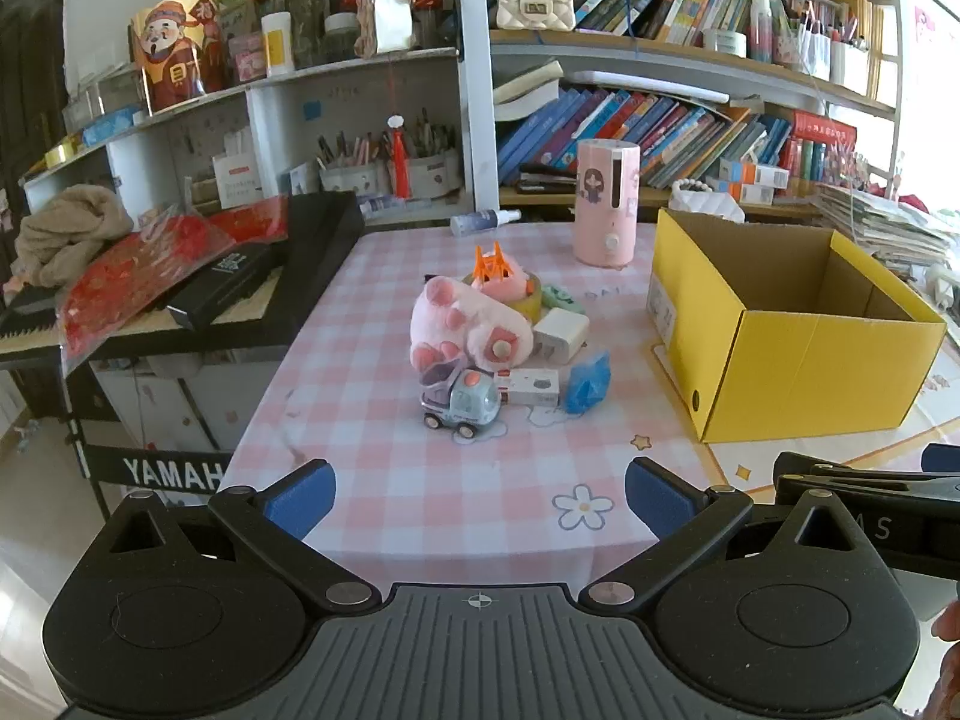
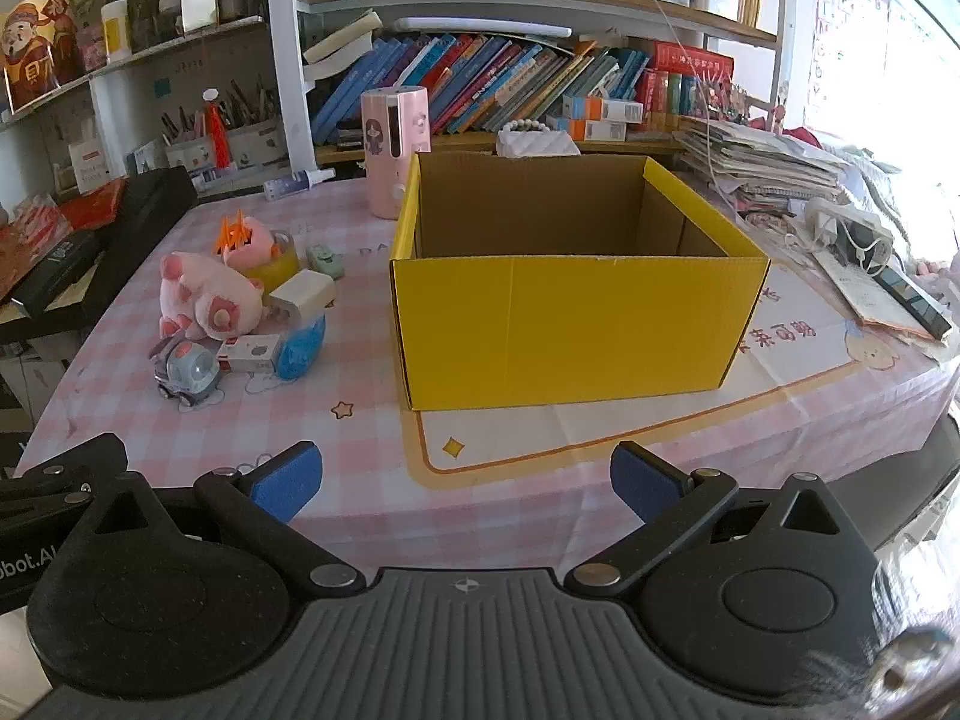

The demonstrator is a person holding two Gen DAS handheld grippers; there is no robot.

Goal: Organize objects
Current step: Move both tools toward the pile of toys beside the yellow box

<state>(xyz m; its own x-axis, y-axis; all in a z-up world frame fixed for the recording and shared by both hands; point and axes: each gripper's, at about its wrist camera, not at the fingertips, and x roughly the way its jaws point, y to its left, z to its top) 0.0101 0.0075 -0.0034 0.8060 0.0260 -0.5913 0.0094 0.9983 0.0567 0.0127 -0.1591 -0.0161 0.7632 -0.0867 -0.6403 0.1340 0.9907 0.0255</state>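
A pile of small objects sits mid-table: a pink plush pig (image 1: 465,324) (image 2: 204,297), a toy truck (image 1: 459,405) (image 2: 186,372), a small white box (image 1: 531,387) (image 2: 249,355), a blue packet (image 1: 588,381) (image 2: 300,345), a white charger block (image 1: 561,333) (image 2: 302,294), and an orange clip (image 1: 491,267) on a tape roll (image 2: 273,258). An open yellow cardboard box (image 1: 798,354) (image 2: 564,324) stands to the right; I see nothing inside it. My left gripper (image 1: 477,501) is open and empty, short of the pile. My right gripper (image 2: 465,480) is open and empty, short of the box.
A pink humidifier (image 1: 605,204) (image 2: 393,150) and a spray bottle (image 1: 486,221) stand at the table's back. A black keyboard (image 1: 240,294) with red packets lies left. Stacked papers and a power strip (image 2: 840,228) lie right. Bookshelves are behind.
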